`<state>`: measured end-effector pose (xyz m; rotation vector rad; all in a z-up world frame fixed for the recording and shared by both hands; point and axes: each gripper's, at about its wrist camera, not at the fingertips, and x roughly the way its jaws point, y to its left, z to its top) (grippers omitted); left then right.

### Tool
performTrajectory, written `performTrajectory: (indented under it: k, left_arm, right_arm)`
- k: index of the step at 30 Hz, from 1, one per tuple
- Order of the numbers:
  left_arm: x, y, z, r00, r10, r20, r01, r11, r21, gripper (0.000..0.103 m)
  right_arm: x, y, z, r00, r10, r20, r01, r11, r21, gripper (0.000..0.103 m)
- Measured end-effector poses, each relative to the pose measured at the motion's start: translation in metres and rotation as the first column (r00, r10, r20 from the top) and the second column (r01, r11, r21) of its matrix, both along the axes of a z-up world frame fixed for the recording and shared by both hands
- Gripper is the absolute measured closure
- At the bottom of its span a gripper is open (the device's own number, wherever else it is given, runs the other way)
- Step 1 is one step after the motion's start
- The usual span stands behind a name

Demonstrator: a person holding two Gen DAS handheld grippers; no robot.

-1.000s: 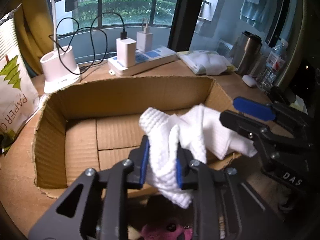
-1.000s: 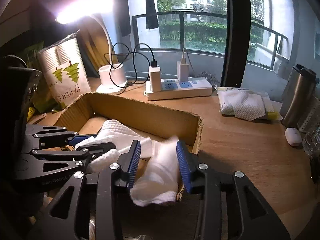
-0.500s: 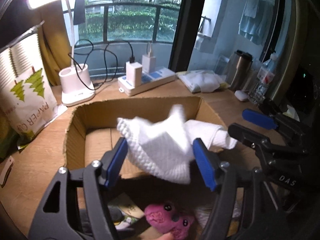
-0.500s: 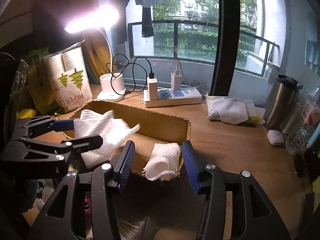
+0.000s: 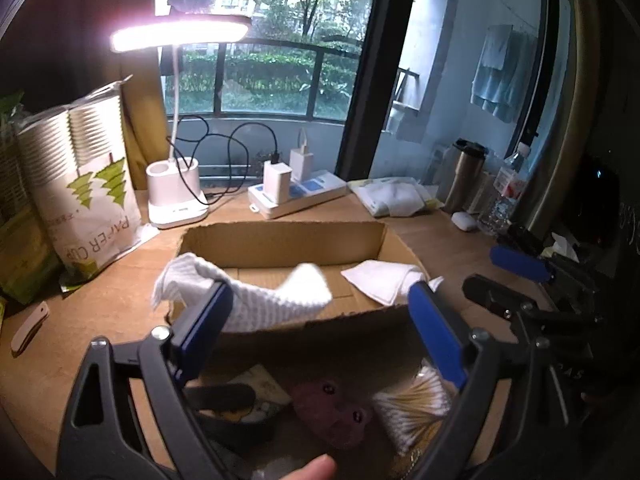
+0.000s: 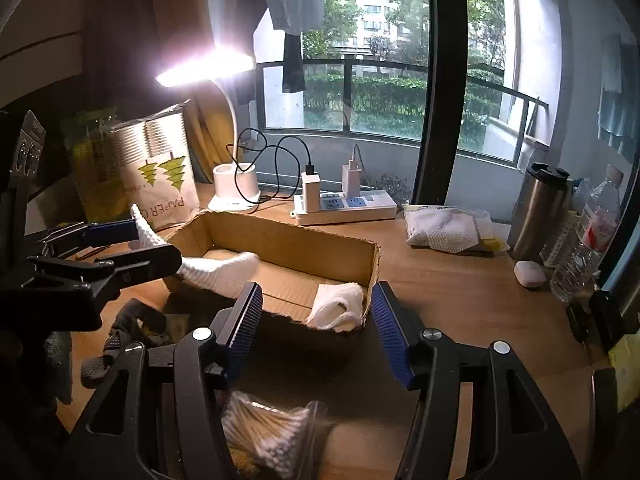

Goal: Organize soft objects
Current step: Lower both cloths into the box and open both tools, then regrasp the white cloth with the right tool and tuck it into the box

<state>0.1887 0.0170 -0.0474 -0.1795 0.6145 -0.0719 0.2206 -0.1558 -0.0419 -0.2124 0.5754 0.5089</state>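
Note:
An open cardboard box stands on the wooden desk. A white waffle cloth hangs over its near left corner. My left gripper is above the box's near wall; its jaws are opening wide, and the cloth rests loose by the left pad without being pressed. From the right wrist view that cloth still passes between the left gripper's fingers. A second, rolled white cloth lies in the box's near right corner. My right gripper hangs just before it, jaws opening, with nothing gripped.
In front of the box lie a pink plush toy and a bag of cotton swabs. Behind it stand a lit desk lamp, a power strip and a paper-cup bag. To the right are a cloth packet, a thermos and a bottle.
Both grippers opened and drew back and up from the box. The left cloth slipped from its grip onto the box's corner; the right one dropped into the near right corner.

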Motion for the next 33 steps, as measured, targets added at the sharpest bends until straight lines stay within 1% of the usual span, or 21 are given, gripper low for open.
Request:
performTrajectory:
  k: [7, 10, 14, 18, 20, 23, 27, 30, 33]
  left_arm:
    - [-0.018, 0.005, 0.001, 1.0, 0.0, 0.012, 0.0, 1.0, -0.01, 0.012]
    - [-0.021, 0.004, 0.0, 1.0, -0.009, 0.016, 0.01, 1.0, -0.018, 0.012]
    - [-0.019, 0.007, -0.006, 1.0, -0.018, -0.001, 0.018, 0.999, -0.041, 0.012]
    - [-0.018, 0.014, -0.01, 0.999, -0.031, -0.012, 0.03, 0.997, -0.07, 0.012]
    - [-0.016, 0.021, -0.013, 0.999, -0.043, -0.026, 0.04, 0.995, -0.094, 0.012]
    - [-0.014, 0.032, -0.019, 0.998, -0.051, -0.036, 0.046, 0.992, -0.115, 0.012]
    - [-0.012, 0.045, -0.023, 0.995, -0.095, -0.031, 0.089, 0.983, -0.16, 0.012]
    - [-0.011, 0.054, -0.025, 0.993, -0.113, -0.026, 0.107, 0.98, -0.168, 0.012]
    - [-0.01, 0.06, -0.029, 0.992, -0.127, -0.028, 0.12, 0.979, -0.167, 0.012]
  right_arm:
    - [-0.017, -0.001, 0.0, 1.0, 0.0, 0.002, 0.0, 1.0, 0.001, 0.043]
    - [-0.023, -0.002, -0.001, 1.0, 0.002, -0.001, -0.002, 1.0, 0.006, 0.043]
    - [-0.025, 0.0, -0.004, 1.0, 0.021, -0.012, -0.021, 1.0, 0.016, 0.043]
    - [-0.015, 0.013, -0.014, 0.996, 0.071, -0.051, -0.07, 0.997, 0.017, 0.043]
    - [-0.011, 0.021, -0.016, 0.994, 0.095, -0.054, -0.095, 0.995, 0.014, 0.043]
    - [-0.007, 0.042, -0.02, 0.984, 0.173, -0.042, -0.173, 0.985, -0.003, 0.043]
    - [0.0, 0.076, -0.03, 0.957, 0.286, -0.037, -0.287, 0.957, -0.032, 0.043]
    - [0.005, 0.099, -0.038, 0.936, 0.349, -0.037, -0.351, 0.935, -0.053, 0.042]
    - [0.012, 0.116, -0.046, 0.92, 0.389, -0.054, -0.391, 0.918, -0.064, 0.041]
